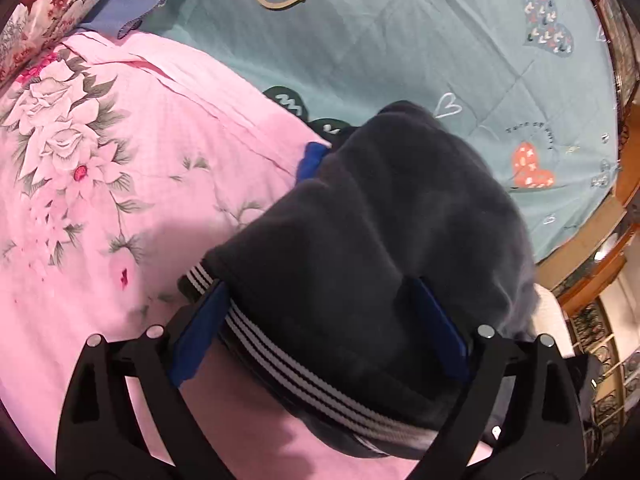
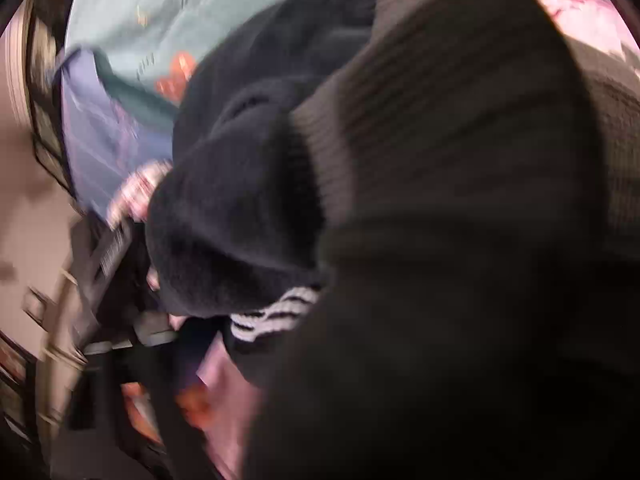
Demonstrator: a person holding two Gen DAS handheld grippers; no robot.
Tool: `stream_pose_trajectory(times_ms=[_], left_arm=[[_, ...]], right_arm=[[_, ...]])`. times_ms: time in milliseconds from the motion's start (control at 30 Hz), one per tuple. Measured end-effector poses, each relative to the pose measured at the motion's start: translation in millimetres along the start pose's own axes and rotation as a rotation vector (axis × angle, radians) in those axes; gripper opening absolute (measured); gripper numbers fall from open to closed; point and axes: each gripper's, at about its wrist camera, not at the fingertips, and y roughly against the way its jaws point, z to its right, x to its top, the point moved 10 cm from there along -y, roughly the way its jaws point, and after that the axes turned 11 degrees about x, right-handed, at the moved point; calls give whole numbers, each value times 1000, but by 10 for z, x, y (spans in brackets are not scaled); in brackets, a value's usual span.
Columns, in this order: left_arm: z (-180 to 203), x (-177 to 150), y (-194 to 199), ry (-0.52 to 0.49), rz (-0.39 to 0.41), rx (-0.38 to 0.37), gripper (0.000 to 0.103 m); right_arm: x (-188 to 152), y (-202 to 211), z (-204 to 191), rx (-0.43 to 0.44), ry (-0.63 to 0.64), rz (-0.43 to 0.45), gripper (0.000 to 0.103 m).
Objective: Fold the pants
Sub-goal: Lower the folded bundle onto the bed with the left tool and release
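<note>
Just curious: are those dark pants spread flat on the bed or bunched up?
Bunched up. The dark pants rise in a rumpled heap between the left gripper fingers, striped edge curling over the pink bedspread.

Blurred dark pants (image 2: 240,200) — ribbed fabric (image 2: 460,160) filling the right.

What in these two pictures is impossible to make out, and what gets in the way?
- Right gripper: in the right wrist view, blurred dark pants fill the frame and hide its fingers, so open or shut cannot be told.
- Left gripper: in the left wrist view, the pants drape between its blue fingers; whether the pads press the cloth is unclear.
- Small writing on the teal quilt: too small to read.
- The pants' far end: hidden under their own folds.
</note>
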Motion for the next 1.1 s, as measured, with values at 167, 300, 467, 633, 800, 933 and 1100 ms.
stream_pose_trajectory(times_ms=[167,300,467,633,800,933,1100], left_arm=[[380,-85,584,-2,46,-132,67],[825,-346,1276,-21,62,-235,66],[1305,-1142,2071,-91,39,-293,76],[1100,-2113,2144,-115,-65,-235,101],[403,-2209,2303,7,-59,-150,100],[100,-2114,2654,6,-1,-125,100],[-216,-2109,2880,24,26,-102,101]], right_arm=[[7,392,-500,42,169,81,54],[-128,1061,-987,77,262,111,53],[-593,2181,-1342,9,310,48,60],[-1350,2819,-376,-308,137,-26,94],[-1727,3027,379,-215,-109,74,95],[-1605,3301,430,-152,-168,202,102],[-1405,3146,773,-4,-417,174,101]])
